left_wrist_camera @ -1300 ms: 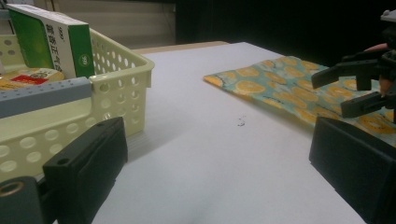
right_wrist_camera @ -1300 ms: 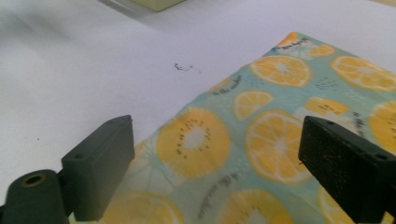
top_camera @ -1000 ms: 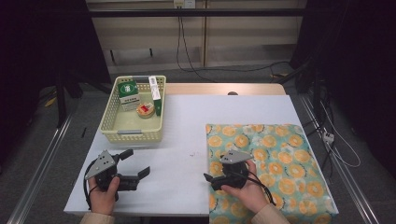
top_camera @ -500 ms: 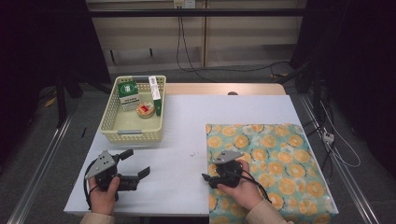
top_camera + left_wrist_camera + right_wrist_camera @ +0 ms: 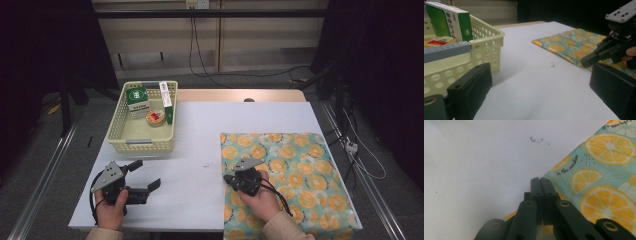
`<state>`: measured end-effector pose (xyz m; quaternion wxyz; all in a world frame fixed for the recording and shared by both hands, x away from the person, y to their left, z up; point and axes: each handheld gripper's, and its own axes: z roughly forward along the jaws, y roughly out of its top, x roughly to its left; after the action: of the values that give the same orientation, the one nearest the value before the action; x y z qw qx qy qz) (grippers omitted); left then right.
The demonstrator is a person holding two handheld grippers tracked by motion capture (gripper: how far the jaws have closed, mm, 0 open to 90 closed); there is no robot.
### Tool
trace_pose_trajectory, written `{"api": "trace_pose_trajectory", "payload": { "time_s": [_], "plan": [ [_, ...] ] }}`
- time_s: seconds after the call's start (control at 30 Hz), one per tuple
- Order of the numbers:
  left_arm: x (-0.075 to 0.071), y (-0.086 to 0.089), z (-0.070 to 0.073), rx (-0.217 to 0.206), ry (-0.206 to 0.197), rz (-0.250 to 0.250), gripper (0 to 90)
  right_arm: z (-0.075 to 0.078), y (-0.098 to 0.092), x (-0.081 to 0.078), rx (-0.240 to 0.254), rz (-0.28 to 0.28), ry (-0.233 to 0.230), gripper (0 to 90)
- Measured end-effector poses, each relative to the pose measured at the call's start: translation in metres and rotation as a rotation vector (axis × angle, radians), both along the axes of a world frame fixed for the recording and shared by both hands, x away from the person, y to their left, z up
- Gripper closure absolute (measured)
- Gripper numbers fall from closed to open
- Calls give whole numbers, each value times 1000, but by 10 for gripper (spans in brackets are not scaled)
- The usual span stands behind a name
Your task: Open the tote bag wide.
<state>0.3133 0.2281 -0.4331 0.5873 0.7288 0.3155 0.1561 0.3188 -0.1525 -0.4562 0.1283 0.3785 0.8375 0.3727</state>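
A cloth (image 5: 295, 175) printed with orange slices lies flat on the right side of the white table (image 5: 200, 150). My right gripper (image 5: 226, 178) rests at the cloth's left edge. Its jaws have just been closing and now stand pressed together on the hem (image 5: 559, 173), which runs in under them in the right gripper view (image 5: 540, 180). My left gripper (image 5: 145, 175) lies on the table at the front left. It is open, with bare table between its jaws (image 5: 541, 85). The left gripper view also shows the right gripper (image 5: 584, 62) tipped down onto the cloth (image 5: 571, 45).
A cream perforated basket (image 5: 142, 145) stands at the back left. It holds a green box (image 5: 136, 97), a tall narrow box (image 5: 166, 100) and a small round tin (image 5: 156, 119). The basket's wall (image 5: 484, 47) is close to my left gripper. Cables cross the floor beyond the table.
The right gripper's jaws have closed at the cloth's left edge, from wide open to fully together. Neither hand has moved, and the left gripper is unchanged.
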Motion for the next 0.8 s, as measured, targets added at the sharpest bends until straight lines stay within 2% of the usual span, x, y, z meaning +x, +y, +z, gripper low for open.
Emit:
{"api": "trace_pose_trajectory", "payload": {
  "time_s": [0.17,0.37,0.73,0.8],
  "plan": [
    [0,0,0,3,-2,-1,43,9,-8,10,40,-32,7,900],
    [1,-2,0,8,0,-10,43,25,-15,23,61,-41,-17,900],
    [1,-2,0,7,-2,-15,43,34,-28,44,112,-102,-18,900],
    [1,-3,0,6,-3,-15,44,36,-29,50,106,-111,-23,900]
  ]
}}
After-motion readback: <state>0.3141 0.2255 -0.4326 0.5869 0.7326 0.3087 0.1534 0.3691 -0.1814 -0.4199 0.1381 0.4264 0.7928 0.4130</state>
